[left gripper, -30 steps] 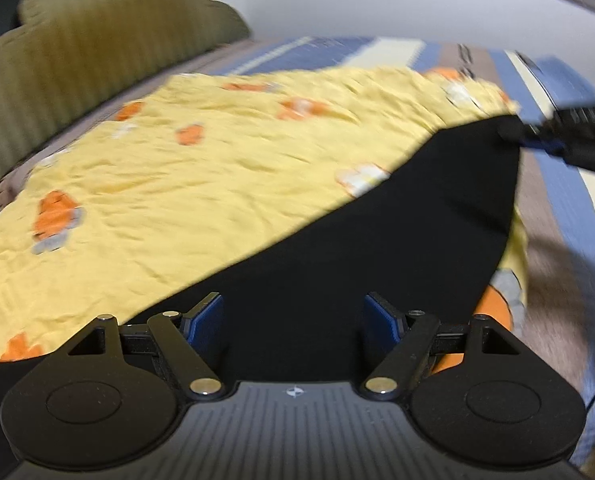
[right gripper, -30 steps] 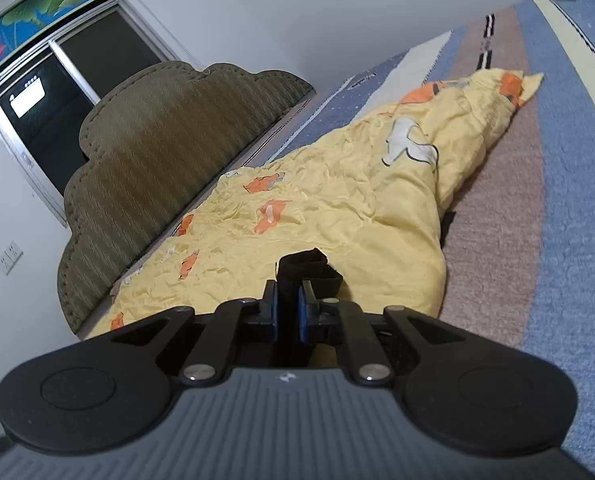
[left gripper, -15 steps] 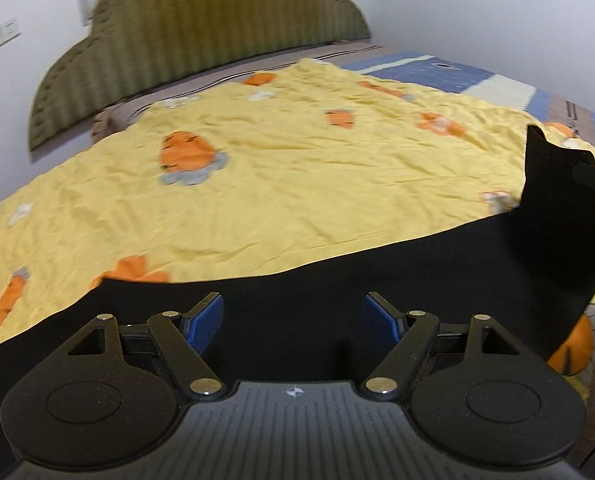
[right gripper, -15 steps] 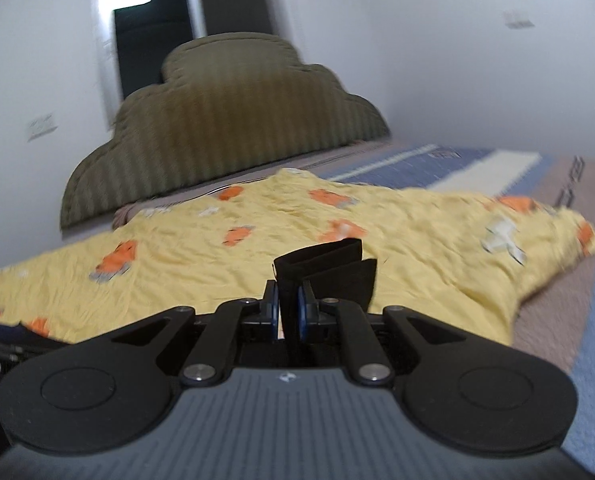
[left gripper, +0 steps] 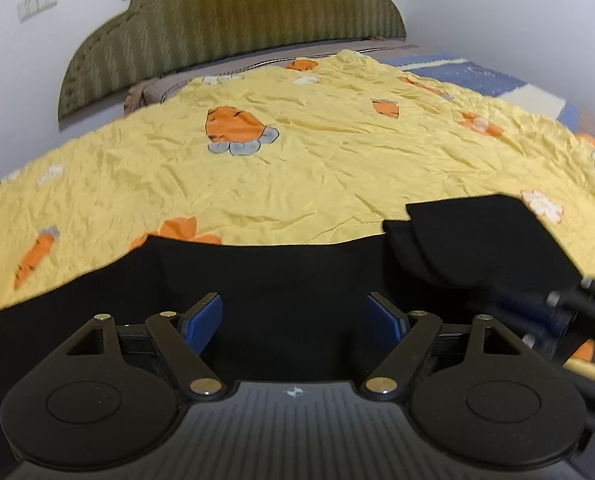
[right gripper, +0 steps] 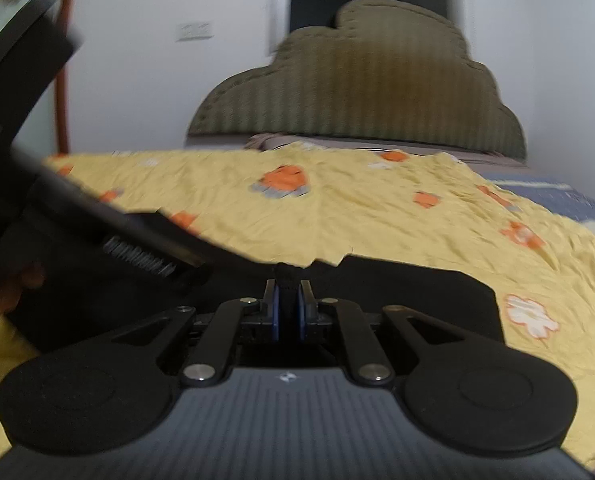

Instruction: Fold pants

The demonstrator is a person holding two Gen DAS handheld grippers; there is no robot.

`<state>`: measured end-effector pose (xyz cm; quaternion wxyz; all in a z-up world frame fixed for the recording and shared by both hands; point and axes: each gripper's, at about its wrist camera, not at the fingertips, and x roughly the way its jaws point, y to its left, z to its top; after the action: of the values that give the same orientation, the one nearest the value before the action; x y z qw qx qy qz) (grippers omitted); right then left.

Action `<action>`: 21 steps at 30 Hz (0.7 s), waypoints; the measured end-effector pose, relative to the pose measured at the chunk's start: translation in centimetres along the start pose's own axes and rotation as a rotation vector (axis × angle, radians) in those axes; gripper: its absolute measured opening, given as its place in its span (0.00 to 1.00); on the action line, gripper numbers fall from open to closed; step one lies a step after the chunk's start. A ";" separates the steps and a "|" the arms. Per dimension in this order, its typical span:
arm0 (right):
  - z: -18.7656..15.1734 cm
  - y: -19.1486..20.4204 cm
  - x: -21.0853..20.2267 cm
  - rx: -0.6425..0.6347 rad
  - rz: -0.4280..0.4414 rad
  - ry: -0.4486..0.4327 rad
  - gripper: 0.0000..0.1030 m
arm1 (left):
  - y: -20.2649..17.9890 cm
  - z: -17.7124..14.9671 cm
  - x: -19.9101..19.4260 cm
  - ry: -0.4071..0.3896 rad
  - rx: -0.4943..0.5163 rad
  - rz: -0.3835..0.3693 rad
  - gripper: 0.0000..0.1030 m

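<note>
Right wrist view: right hand-held gripper (right gripper: 288, 312) clamping pants (left gripper: 281, 280) hem near yellow quilt (left gripper: 297, 152).
Left hand-held gripper (left gripper: 295, 320): gaping, holding nothing.
Risk: hem slipping, fold skewing.

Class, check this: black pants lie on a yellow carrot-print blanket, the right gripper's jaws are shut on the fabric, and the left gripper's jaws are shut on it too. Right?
Not quite. The left gripper is open, its jaws spread wide above the black pants, as the left wrist view shows. The rest holds: the right gripper pinches the fabric on the yellow blanket.
</note>
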<state>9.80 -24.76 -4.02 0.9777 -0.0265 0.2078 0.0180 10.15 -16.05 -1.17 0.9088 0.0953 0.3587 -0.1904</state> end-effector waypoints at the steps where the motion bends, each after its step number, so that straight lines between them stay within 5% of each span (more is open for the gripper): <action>1: -0.1 0.5 0.0 -0.018 0.004 0.004 0.10 | 0.3 0.0 0.0 0.003 -0.024 -0.017 0.76; 6: -0.4 1.7 -0.4 -0.039 0.051 0.017 0.10 | 2.2 0.2 -0.2 -0.011 -0.136 -0.038 0.76; 12: -0.6 4.5 -0.5 -0.111 0.137 0.025 0.10 | 3.5 0.3 -0.8 -0.046 -0.144 0.060 0.76; 21: -1.7 7.4 -1.6 -0.183 0.220 0.057 0.10 | 3.5 0.1 0.0 -0.021 -0.157 0.057 0.76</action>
<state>7.28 -17.55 -5.22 0.9570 -0.0931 0.2345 0.1432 11.71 -12.91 -0.96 0.9222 0.0321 0.3601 -0.1370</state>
